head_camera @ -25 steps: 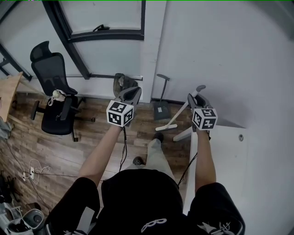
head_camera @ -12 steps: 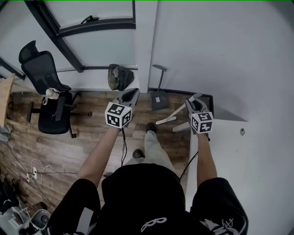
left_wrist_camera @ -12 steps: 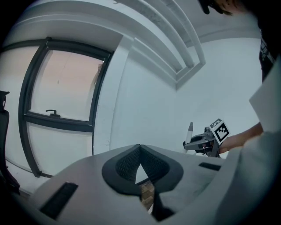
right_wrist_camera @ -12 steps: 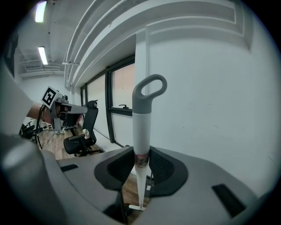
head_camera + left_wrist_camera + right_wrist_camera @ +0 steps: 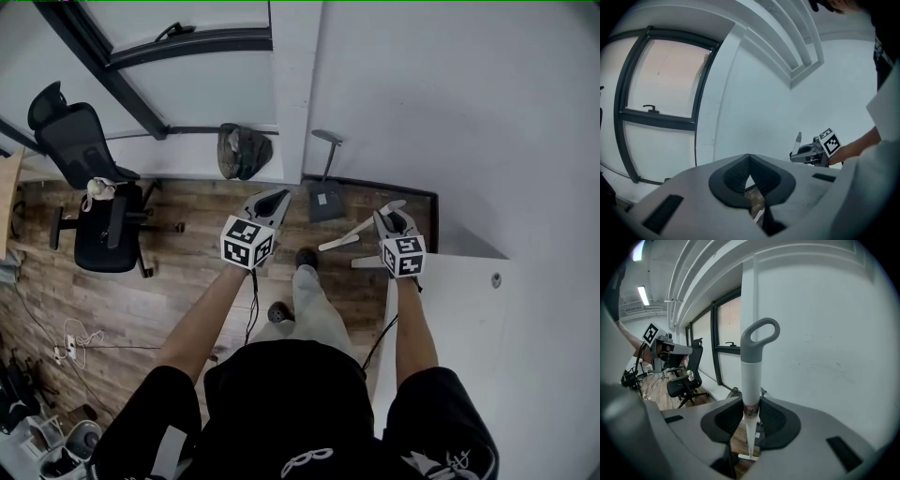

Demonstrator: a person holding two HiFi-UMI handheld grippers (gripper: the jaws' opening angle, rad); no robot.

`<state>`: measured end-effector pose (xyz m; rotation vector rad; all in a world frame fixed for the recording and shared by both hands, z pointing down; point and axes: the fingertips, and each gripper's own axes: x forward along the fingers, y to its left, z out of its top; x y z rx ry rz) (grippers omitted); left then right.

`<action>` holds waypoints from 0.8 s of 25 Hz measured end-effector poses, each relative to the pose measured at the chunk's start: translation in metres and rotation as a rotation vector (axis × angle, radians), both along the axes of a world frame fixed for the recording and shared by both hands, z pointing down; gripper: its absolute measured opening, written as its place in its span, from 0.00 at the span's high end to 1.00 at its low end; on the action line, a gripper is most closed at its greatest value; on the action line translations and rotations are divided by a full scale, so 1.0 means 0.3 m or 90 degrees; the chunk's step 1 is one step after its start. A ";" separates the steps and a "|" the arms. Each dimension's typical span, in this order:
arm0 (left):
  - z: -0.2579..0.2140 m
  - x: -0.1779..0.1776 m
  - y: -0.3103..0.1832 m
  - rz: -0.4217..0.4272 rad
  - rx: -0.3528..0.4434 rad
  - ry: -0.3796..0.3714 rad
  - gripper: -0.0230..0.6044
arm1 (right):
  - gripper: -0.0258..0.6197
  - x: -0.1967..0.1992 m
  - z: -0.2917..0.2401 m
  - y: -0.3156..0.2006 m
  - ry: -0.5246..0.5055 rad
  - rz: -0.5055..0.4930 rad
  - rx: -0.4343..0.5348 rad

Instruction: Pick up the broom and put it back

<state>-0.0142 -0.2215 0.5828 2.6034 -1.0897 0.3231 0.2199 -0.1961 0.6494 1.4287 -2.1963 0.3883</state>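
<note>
The right hand-held gripper (image 5: 751, 405) is clenched on the white broom pole with a grey loop handle (image 5: 751, 371), over the brown wooden floor (image 5: 187, 272) beside the white wall (image 5: 450, 112), while the left hand-held gripper (image 5: 749, 160) is closed and empty.

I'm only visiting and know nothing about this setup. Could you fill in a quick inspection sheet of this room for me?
Surface: brown wood-plank floor; white ledge at the right.
Job's things: white broom with a grey loop-topped handle, clamped on its shaft, head toward the floor.
Clutter: grey dustpan standing by the wall; dark bag at the window's base; black office chair.
Grippers: right gripper shut on the white broom; left gripper shut, empty.
Cables: black leads hang from both grippers; white cord on the floor.
Surroundings: white wall, dark-framed window.
</note>
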 end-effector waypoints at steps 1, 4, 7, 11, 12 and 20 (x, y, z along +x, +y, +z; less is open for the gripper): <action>0.013 0.004 -0.011 0.001 -0.004 -0.002 0.93 | 0.78 0.003 0.022 -0.014 0.002 -0.001 -0.006; 0.053 0.006 -0.037 0.001 -0.017 -0.008 0.93 | 0.78 0.006 0.094 -0.048 0.009 -0.001 -0.030; 0.093 0.015 -0.068 0.000 -0.031 -0.012 0.93 | 0.78 0.005 0.169 -0.091 0.017 -0.008 -0.052; 0.139 0.042 -0.114 0.008 -0.047 -0.018 0.93 | 0.78 -0.005 0.251 -0.163 0.025 -0.023 -0.074; 0.152 0.048 -0.129 0.008 -0.051 -0.020 0.93 | 0.78 -0.008 0.271 -0.185 0.027 -0.026 -0.080; 0.225 0.067 -0.271 0.005 -0.076 -0.023 0.93 | 0.78 -0.029 0.362 -0.402 0.010 -0.024 -0.096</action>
